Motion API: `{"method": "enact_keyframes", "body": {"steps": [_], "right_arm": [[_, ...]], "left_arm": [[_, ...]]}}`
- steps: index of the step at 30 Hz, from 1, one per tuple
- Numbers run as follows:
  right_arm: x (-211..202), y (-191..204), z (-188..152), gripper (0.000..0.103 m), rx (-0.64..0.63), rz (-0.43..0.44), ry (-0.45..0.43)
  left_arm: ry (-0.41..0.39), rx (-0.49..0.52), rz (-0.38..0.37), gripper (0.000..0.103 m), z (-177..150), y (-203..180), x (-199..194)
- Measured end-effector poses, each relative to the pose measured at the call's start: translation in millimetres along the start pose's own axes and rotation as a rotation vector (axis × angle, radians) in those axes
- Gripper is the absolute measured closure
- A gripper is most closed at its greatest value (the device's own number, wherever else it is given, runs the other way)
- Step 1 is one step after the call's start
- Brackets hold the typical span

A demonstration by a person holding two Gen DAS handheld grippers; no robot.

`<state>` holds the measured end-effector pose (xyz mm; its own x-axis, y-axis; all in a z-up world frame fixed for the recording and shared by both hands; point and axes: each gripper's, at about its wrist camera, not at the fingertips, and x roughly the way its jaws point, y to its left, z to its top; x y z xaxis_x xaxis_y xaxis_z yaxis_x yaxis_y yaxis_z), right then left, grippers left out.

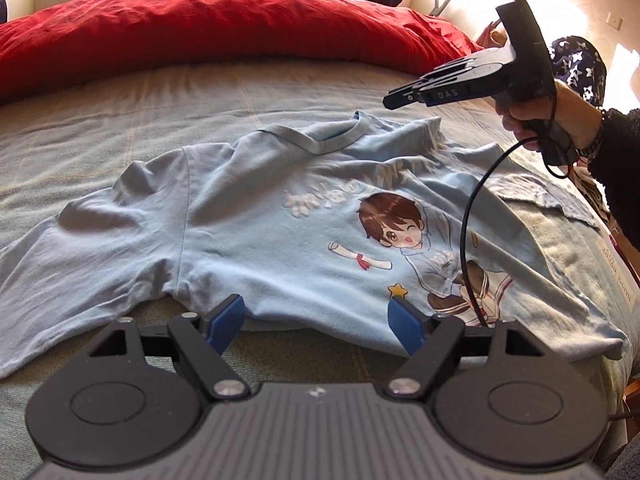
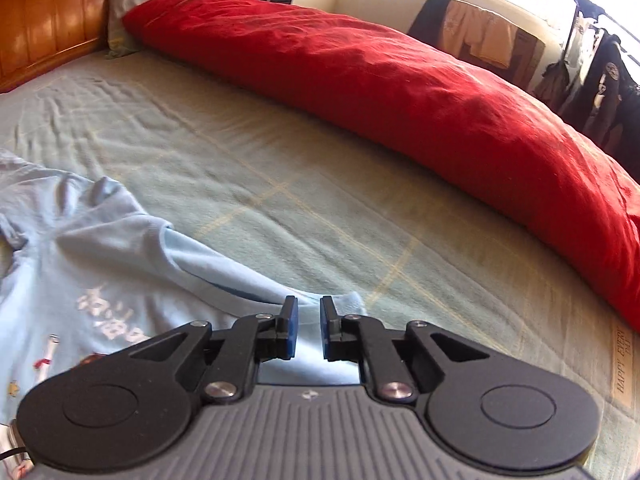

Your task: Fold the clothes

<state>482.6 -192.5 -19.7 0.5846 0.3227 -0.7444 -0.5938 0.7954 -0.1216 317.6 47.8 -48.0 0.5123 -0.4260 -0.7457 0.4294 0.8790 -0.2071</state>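
the light blue t-shirt (image 1: 248,216) lies spread face up on the grey-green bedsheet (image 1: 120,112), its hem edge just ahead of the left claw (image 1: 316,322), whose blue pads stand wide apart with nothing pinched between them. only the left wrist view shows the cartoon print (image 1: 408,236), the neckline and the right claw (image 1: 394,100) raised above the shirt's far shoulder in a hand (image 1: 536,114). the right wrist view alone shows the right claw's narrow gap, gripping nothing, shirt cloth below it, and the wooden headboard (image 2: 48,16) and pillow (image 2: 132,4) beyond the red duvet (image 2: 380,80).
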Motion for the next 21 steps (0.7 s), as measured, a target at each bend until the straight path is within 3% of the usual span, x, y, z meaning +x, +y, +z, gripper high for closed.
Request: {"method": "enact_keyframes", "body": {"steps": [5, 8, 10, 12, 14, 17, 21], "right_arm": [[-17, 57, 2, 0.088, -0.052, 0.166, -0.024], [-15, 87, 3, 0.087, -0.125, 0.196, -0.033], [-5, 101, 11, 0.081, -0.173, 0.181, -0.039], [10, 104, 24, 0.073, -0.172, 0.174, -0.057], [30, 97, 40, 0.057, -0.113, 0.172, -0.071], [68, 84, 58, 0.052, -0.018, 0.182, -0.042], [104, 74, 61, 0.052, 0.030, 0.228, 0.062]], "left_arm": [[-0.038, 0.032, 0.023, 0.025, 30, 22, -19], [-0.048, 0.001, 0.031, 0.025, 59, 48, -24], [-0.044, -0.028, 0.028, 0.025, 72, 63, -22], [-0.050, -0.051, 0.046, 0.025, 80, 74, -21], [-0.043, -0.079, 0.063, 0.025, 83, 82, -18], [-0.032, -0.100, 0.056, 0.025, 82, 88, -14], [-0.005, -0.096, 0.056, 0.025, 82, 91, -6]]}}
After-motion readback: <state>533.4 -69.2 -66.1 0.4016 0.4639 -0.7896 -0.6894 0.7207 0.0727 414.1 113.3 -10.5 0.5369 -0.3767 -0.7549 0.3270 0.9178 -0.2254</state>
